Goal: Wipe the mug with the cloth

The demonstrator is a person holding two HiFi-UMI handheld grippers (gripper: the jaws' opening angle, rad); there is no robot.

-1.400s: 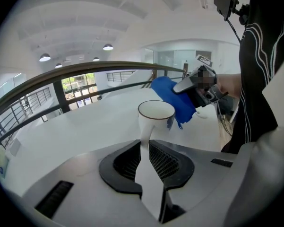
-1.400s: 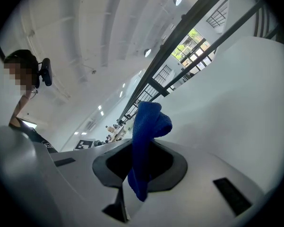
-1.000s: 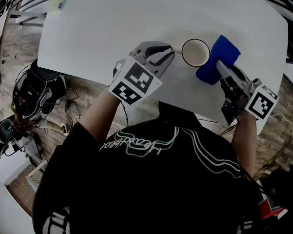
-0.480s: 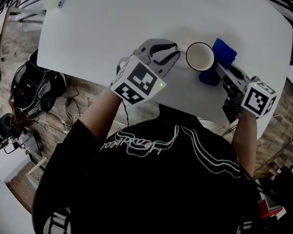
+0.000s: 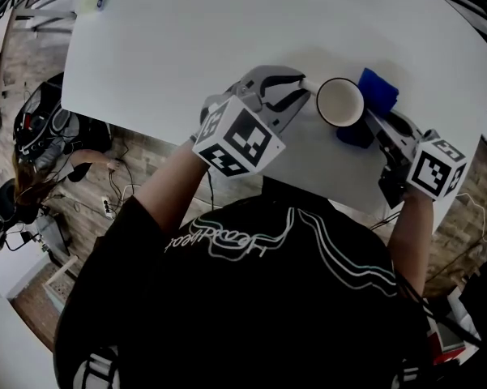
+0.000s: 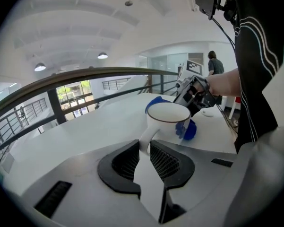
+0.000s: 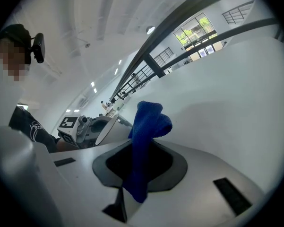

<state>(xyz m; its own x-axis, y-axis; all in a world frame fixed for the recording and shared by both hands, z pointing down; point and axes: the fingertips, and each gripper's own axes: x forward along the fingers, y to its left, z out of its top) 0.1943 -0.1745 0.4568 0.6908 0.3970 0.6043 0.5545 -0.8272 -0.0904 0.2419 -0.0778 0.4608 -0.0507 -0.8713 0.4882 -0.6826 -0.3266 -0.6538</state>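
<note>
Left jaws: the left gripper (image 6: 144,149) has its ribbed pads either side of the mug's handle (image 6: 142,140). The jaws have just been opening a touch, but the handle sits right between them, pinched on both sides.
Right jaws: the right gripper (image 7: 141,157) is clenched on the blue cloth (image 7: 149,122). A folded bunch stands up past the tips and a tail hangs below the pads.
Mug: the white mug (image 5: 340,102) has its mouth up and a dark line round its rim. Its handle points left into the left gripper (image 5: 302,87).
Cloth on mug: in the head view the cloth (image 5: 378,87) is pressed against the mug's right wall, blue showing both behind it and on its near side. The left gripper view agrees, with blue touching the mug (image 6: 167,119) on the side away from the handle.
Grippers: one each side of the mug, the right gripper (image 5: 371,118) coming in from the right.
Table: the white table (image 5: 186,47) carries the mug towards its near right part, close to the person's edge.
Marker cubes: one marker cube (image 5: 239,136) sits on the left gripper and another (image 5: 436,170) on the right.
Person: a black shirt with pale lines fills the bottom of the head view.
</note>
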